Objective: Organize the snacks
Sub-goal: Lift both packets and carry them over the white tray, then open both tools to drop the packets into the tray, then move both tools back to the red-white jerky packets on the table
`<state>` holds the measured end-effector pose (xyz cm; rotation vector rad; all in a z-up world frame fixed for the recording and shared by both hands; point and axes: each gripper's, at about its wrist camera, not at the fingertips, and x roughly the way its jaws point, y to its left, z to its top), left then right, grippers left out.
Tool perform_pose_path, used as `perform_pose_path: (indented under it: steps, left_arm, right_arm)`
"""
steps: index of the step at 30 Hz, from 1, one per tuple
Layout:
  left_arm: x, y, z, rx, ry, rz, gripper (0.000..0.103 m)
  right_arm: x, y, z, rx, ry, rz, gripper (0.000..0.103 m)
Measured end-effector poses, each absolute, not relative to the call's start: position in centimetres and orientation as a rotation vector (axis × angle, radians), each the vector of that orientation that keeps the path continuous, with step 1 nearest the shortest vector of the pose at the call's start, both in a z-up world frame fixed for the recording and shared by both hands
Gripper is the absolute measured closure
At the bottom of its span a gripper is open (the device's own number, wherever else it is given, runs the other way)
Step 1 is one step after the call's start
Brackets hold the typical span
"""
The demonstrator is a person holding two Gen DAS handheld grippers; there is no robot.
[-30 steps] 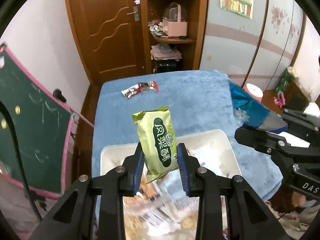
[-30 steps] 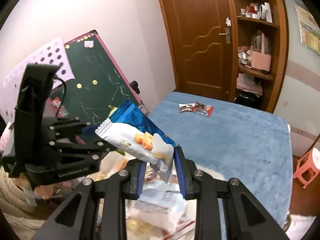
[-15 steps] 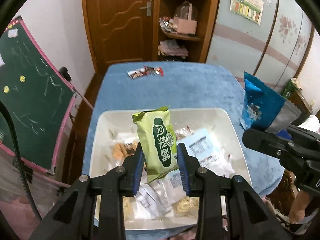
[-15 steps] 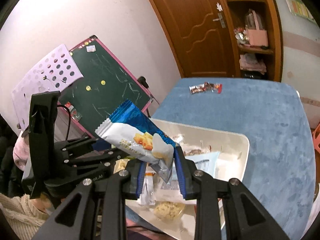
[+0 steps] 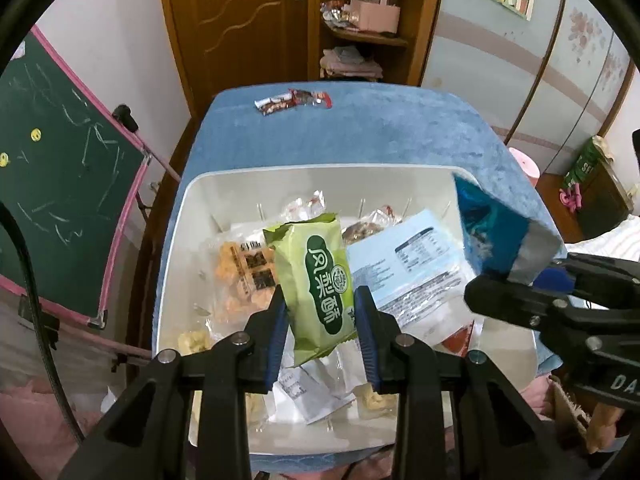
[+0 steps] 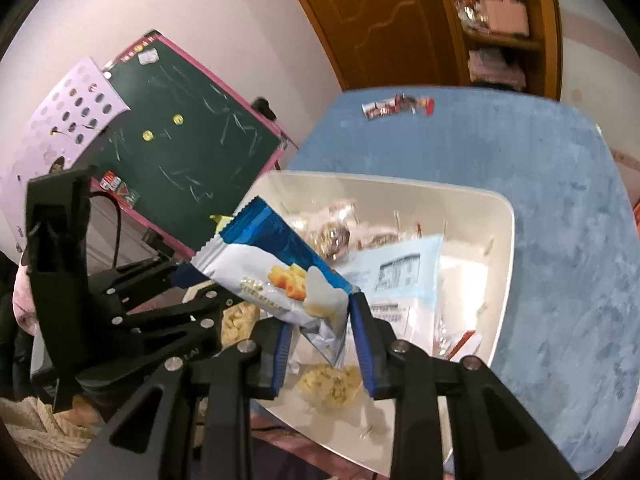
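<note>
Blue-covered counter (image 5: 400, 136) by a door (image 5: 236, 20) bore a bin (image 5: 176, 248). Above it, left hand-held gripper (image 5: 320, 316) clamped a green pack (image 5: 316, 276); right hand-held gripper (image 6: 320, 332) clamped a blue pack (image 6: 276, 268).

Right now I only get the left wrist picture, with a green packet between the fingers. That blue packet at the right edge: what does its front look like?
Observer: In the right wrist view the blue packet has a white lower half with a picture of yellow cubes on it.
Operator: And what is holding it?
Observer: The right gripper. Its blue pads are shut on the packet's lower end.
Operator: Is there anything by the chalkboard that I can't see?
Observer: Yes, a lilac panel with round holes sits at the upper left corner of the chalkboard.
</note>
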<state>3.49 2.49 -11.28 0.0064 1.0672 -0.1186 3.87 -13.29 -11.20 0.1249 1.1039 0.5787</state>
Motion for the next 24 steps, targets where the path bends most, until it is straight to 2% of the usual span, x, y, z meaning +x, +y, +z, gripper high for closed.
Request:
perform_pose_path:
  steps: [9,10,14,16,24]
  left_arm:
    - [3.8,2.4,-12.8,0.005,1.121,-0.130,0.071]
    - [3.8,2.2,-12.8,0.012,1.121,-0.128,0.066]
    - [3.8,2.0,-12.5,0.028,1.100,-0.101,0.032]
    - [3.8,2.2,-12.3,0.018,1.092,-0.096,0.027]
    - [4.0,2.1,-12.3,0.011,1.095,-0.094,0.027]
  right_arm:
    - [3.9,-12.7,-13.0,0.089,1.183,0.568,0.071]
    - [3.9,-12.7,-13.1,0.087,1.187,0.565,0.068]
    - [4.1,-12.8,-13.0,0.104,1.187,0.554,0.053]
    - [4.1,-12.9,-12.8,0.115,1.173,0.538,0.050]
    - [4.0,-12.9,-12.4,0.113,1.139,0.540,0.049]
